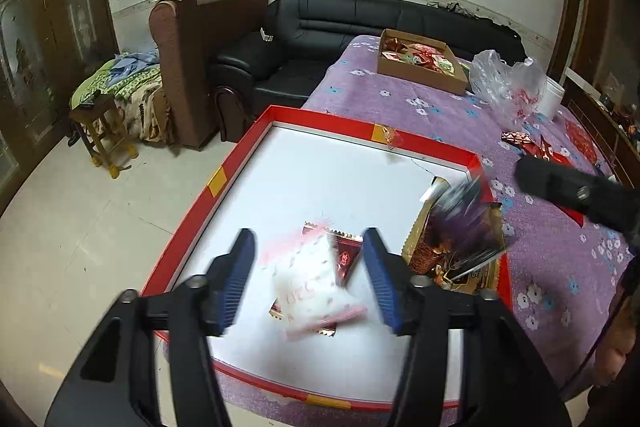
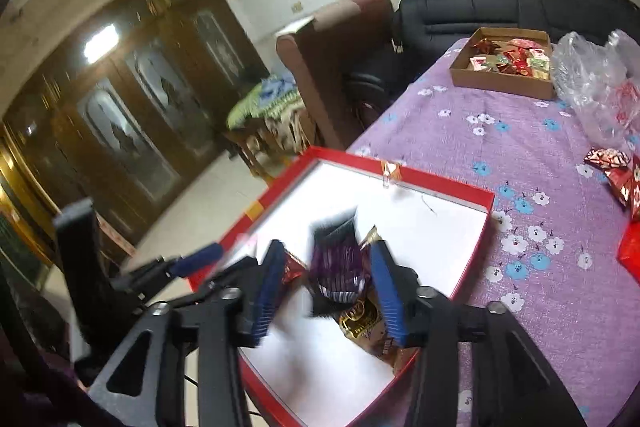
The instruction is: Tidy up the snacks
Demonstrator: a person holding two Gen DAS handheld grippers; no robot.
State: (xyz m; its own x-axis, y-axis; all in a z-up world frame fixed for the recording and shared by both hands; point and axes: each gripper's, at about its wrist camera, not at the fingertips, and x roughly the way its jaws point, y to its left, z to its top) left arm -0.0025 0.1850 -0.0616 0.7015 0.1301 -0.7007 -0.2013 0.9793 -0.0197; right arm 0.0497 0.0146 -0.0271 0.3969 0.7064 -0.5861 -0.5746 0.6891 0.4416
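A red box with a white floor (image 1: 240, 163) (image 2: 440, 183) lies on the purple flowered cloth. My left gripper (image 1: 308, 275) is open over the box. A blurred white and pink packet (image 1: 312, 279) sits loose between its fingers, above a dark red foil packet (image 1: 348, 259); the pads do not touch it. My right gripper (image 2: 326, 283) is open too. A blurred purple packet (image 2: 336, 267) (image 1: 464, 223) hangs free between its fingers, over a gold packet (image 2: 360, 319) (image 1: 424, 255) in the box's right corner. One left finger (image 2: 196, 259) shows at the left of the right wrist view.
At the far end of the table is a cardboard tray (image 1: 420, 75) (image 2: 500, 85) of mixed snacks. Beside it are a crumpled plastic bag (image 1: 504, 79) and a white jar (image 1: 554, 99). Loose red foil snacks (image 1: 536, 147) (image 2: 612, 167) lie to the right. Sofas and a stool (image 1: 104, 135) stand beyond the table's left edge.
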